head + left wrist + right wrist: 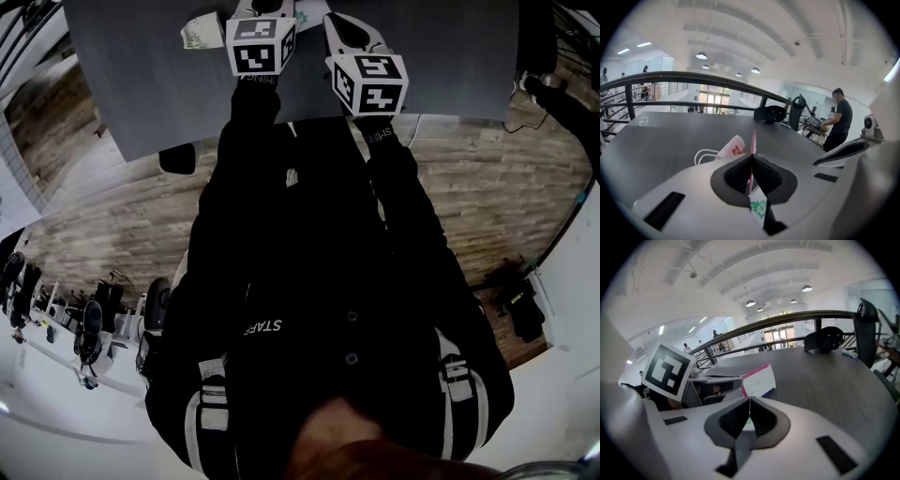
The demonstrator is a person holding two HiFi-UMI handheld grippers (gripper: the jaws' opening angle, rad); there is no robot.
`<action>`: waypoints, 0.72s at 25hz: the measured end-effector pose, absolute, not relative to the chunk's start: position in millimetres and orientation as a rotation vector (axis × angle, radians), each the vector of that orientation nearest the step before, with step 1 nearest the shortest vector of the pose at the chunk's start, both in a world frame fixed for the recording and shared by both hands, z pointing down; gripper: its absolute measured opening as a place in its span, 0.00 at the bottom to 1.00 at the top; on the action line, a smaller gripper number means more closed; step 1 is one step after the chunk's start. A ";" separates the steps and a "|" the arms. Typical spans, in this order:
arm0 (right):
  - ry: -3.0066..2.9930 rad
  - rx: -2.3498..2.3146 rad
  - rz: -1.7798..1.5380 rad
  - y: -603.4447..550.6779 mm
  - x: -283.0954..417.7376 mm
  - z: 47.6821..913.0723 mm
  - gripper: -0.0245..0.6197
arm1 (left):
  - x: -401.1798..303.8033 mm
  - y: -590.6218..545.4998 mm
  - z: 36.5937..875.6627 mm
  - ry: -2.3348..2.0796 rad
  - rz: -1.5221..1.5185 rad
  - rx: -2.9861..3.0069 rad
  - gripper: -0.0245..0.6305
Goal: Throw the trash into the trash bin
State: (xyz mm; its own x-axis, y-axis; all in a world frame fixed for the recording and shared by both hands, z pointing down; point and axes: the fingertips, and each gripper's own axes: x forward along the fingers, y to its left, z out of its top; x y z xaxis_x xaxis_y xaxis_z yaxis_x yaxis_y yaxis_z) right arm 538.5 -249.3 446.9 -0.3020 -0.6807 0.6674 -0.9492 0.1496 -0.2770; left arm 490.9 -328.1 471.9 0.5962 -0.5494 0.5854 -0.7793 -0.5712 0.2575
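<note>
My left gripper [752, 165] is shut on a thin flat packet [758, 206], white with a pink edge and a green print, seen edge-on between the pads. In the right gripper view the same packet [758, 380] sticks out of the left gripper's jaws over the grey table [825, 380]. My right gripper [749, 414] is shut, and a thin pale-green sliver shows between its pads. In the head view both grippers are at the top, the left [265, 11] beside the right [349, 28]. No trash bin is in view.
A crumpled white paper bag [732, 146] with loop handles lies on the table just ahead of the left gripper, at the top left in the head view [201, 34]. A black object [771, 113] sits at the table's far edge. A person [839, 119] stands beyond the table.
</note>
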 end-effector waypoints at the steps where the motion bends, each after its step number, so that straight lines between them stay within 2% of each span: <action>1: -2.054 1.559 0.945 -249.6 538.7 444.1 0.06 | 490.7 -328.6 466.9 -1.064 0.606 2.335 0.05; 9: -2.115 1.540 0.912 -249.1 530.1 423.3 0.06 | 472.0 -328.5 418.0 -1.171 0.499 2.364 0.05; 18: -2.211 1.471 0.884 -234.0 500.2 401.0 0.06 | 416.2 -302.7 347.8 -1.353 0.261 2.334 0.05</action>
State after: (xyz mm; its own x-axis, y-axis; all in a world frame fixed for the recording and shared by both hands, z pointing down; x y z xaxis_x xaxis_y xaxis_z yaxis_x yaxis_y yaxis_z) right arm 500.2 -234.0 401.0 -0.4052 -0.7001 0.5879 -0.9124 0.2697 -0.3078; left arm 416.2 -302.7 347.8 0.5068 -0.7802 0.3668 -0.8606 -0.4328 0.2685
